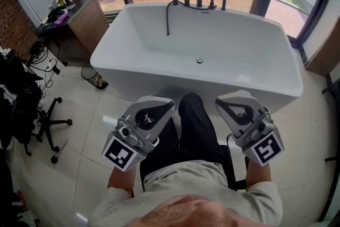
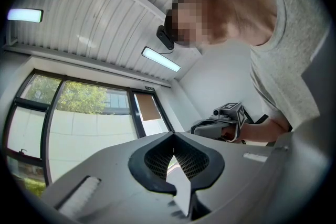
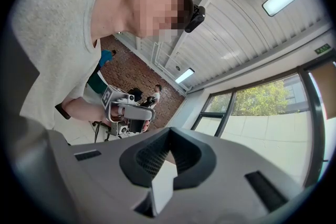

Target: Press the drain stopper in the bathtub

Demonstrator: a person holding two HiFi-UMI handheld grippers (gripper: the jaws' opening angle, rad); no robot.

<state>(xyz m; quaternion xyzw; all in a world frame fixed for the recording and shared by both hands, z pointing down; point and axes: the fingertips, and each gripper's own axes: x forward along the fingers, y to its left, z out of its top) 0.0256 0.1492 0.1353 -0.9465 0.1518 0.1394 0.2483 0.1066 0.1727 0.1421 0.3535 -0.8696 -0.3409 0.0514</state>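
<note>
- White and glossy, the bathtub [image 1: 239, 40] lies ahead of both grippers, a rounded rectangular basin with smooth sloping walls.
- I'm picking up the drain stopper [image 1: 199, 60] as a small round metallic disc on the tub's inner surface. It's out in front of the two grippers, roughly between their lines and well apart from both.
- Left gripper [image 1: 162, 103]: grey moulded shell with black mesh-textured pads. In its own view the tips meet at a point with nothing between them.
- Right gripper [image 1: 227, 98]: same build, jaws drawn together, nothing held. Its marker cube sits at the rear.
- Both gripper views look up at a slatted white ceiling [image 2: 105, 18].
- Dark cylindrical faucet fittings [image 1: 199, 1] stand on the rim farthest from the grippers, and a thin dark hose [image 1: 168, 18] hangs into the basin.
</note>
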